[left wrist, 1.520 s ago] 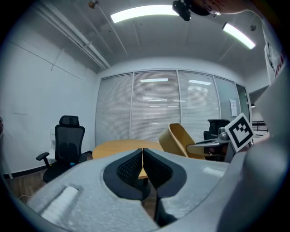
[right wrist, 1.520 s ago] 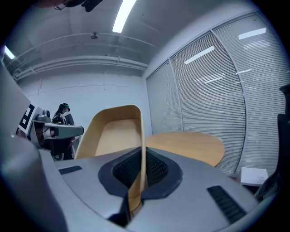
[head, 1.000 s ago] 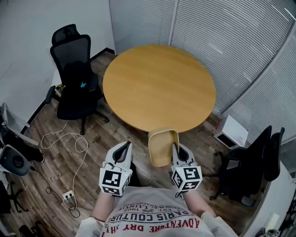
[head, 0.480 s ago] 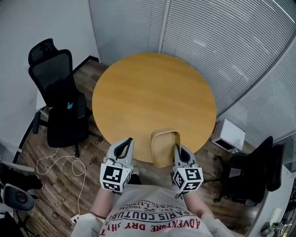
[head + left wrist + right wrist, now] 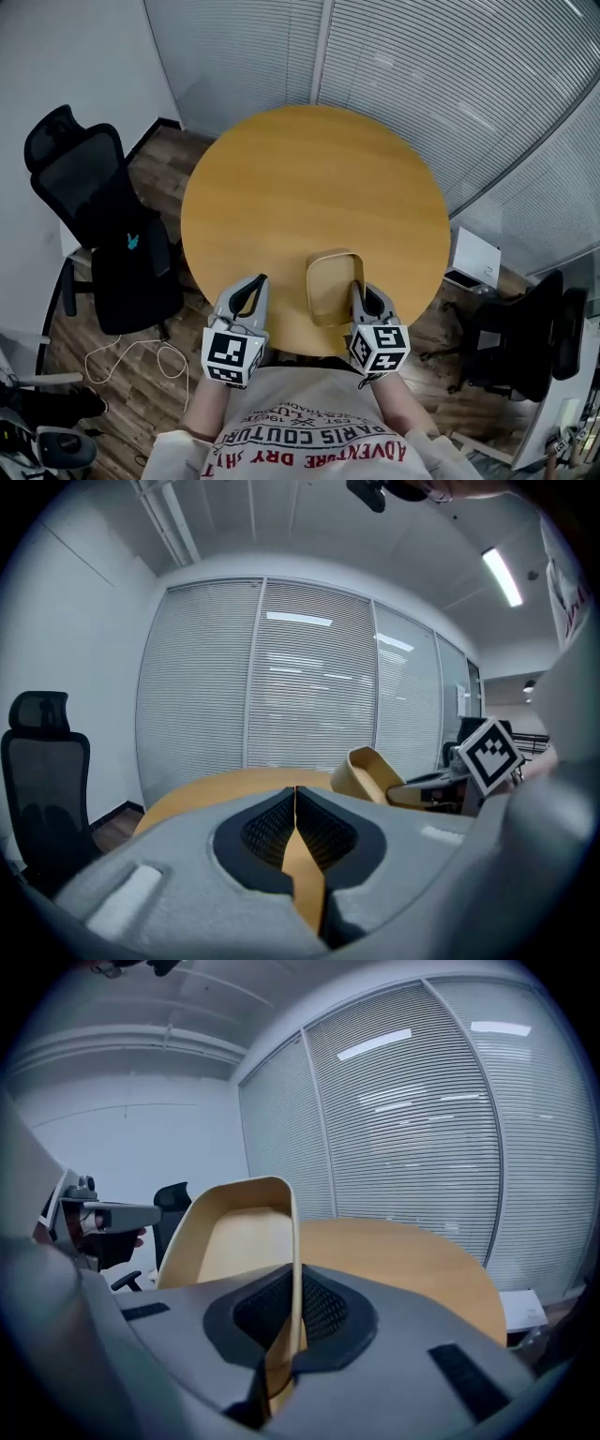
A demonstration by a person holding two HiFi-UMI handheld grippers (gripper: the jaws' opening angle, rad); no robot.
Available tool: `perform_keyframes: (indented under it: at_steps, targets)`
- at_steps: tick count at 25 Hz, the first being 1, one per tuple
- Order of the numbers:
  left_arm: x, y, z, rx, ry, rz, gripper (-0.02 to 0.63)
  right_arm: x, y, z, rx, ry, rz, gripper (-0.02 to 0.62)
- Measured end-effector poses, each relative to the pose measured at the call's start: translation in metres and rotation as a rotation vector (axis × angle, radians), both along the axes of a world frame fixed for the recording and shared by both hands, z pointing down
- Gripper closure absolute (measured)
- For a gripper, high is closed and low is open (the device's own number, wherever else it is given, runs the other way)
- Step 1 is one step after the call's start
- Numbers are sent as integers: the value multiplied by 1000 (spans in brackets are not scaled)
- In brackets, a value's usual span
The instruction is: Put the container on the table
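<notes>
A tan, open-topped container hangs above the near edge of the round wooden table. My right gripper is shut on its right wall, and that thin rim runs up between the jaws in the right gripper view. The container's hollow lies to the left of the jaws there. My left gripper sits to the left of the container, over the table's front edge, shut and empty. In the left gripper view the container shows to the right, apart from the left gripper.
A black office chair stands left of the table. Window blinds curve behind it. A second dark chair and a white box sit at the right. A cable lies on the wooden floor at the lower left.
Both grippers and the container have come forward from above the floor to above the table's near edge. The right gripper has kept its hold on the container.
</notes>
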State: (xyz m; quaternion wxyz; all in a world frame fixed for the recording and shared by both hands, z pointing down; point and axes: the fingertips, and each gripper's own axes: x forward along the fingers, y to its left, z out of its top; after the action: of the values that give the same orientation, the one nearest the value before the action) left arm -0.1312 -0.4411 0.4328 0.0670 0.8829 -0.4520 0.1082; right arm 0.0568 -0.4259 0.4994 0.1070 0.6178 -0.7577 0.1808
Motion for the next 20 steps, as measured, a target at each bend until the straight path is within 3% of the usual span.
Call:
perform_keyframes:
  at_steps: [7,13,17,20]
  targets:
    - [16,-22,21,-26,-3,9,594,15,-41,63,-136,5,15,584]
    - [26,-40,46,-96,5,-33,594,34,-58,125,-309,-2,7,584]
    - [33,-56,63,-171,50,-65,594,44,-73,157,-393,-24,3,584]
    - [40,-68,76,-193,24,-80,594,53,-85,181,-449,-12,-2,583]
